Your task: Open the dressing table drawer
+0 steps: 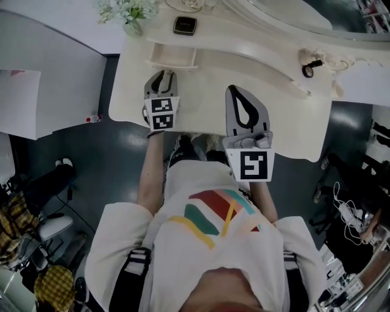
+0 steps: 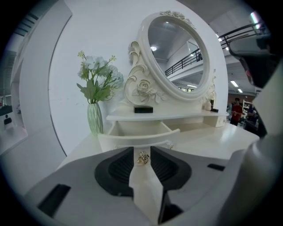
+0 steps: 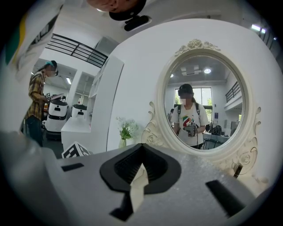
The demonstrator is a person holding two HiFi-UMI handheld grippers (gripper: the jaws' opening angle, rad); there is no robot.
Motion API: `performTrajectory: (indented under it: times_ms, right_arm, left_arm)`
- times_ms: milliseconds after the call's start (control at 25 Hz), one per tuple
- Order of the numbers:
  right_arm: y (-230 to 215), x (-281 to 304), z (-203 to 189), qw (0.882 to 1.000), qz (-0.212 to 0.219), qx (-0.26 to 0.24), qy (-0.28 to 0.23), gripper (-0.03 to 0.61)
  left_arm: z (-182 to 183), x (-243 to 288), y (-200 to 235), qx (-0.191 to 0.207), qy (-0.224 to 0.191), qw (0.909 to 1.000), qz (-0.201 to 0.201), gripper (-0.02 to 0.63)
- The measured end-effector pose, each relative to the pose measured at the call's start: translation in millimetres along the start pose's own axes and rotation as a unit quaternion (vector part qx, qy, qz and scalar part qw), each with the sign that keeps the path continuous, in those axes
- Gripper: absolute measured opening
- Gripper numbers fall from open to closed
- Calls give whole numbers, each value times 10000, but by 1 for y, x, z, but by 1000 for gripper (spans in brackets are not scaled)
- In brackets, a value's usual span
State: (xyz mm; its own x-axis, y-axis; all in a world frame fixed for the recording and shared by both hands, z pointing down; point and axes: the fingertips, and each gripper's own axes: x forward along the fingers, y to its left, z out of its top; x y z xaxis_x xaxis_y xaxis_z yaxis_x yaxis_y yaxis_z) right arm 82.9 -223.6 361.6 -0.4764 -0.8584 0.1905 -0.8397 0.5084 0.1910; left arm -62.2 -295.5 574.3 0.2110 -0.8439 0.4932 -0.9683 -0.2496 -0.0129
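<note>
The white dressing table (image 1: pixel 201 106) has a small drawer (image 1: pixel 172 56) standing pulled out from under its upper shelf. In the left gripper view the drawer (image 2: pixel 137 132) shows its hollow inside, with a gold knob (image 2: pixel 143 158) on its front. My left gripper (image 1: pixel 163 74) is at the drawer front, and its jaws (image 2: pixel 142 151) are shut on that knob. My right gripper (image 1: pixel 234 91) hovers over the tabletop to the right, apart from the drawer. Its jaws (image 3: pixel 141 150) are shut with nothing between them and point toward the oval mirror (image 3: pixel 201 101).
A glass vase of pale flowers (image 1: pixel 129 15) stands at the table's back left, left of the drawer. A black box (image 1: pixel 184 25) lies on the shelf above the drawer. Small black items (image 1: pixel 312 67) sit at the right end. A person (image 3: pixel 37 101) stands by white machines far left.
</note>
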Motion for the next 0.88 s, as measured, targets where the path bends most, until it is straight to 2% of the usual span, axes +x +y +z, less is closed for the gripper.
performTrajectory:
  times_ms: [240, 520, 680, 800, 880]
  right_arm:
    - [-11, -3, 13, 9995, -112, 100, -263, 0]
    - [-29, -16, 42, 9966, -369, 152, -721, 0]
    - [-36, -26, 54, 9948, -437, 145, -905, 0]
    - [-41, -33, 58, 9939, -476, 162, -980, 0]
    - [-45, -38, 59, 9932, -508, 188, -1032, 0]
  left_arm:
    - [49, -18, 1, -29, -525, 9985, 139, 94]
    - [120, -58, -30, -70, -1042, 9945, -106, 94]
    - [161, -91, -52, -81, -1491, 9885, -256, 79]
    - [185, -115, -65, -95, -1760, 9842, -145, 27]
    - [201, -132, -76, 9, -2091, 9779, -83, 15]
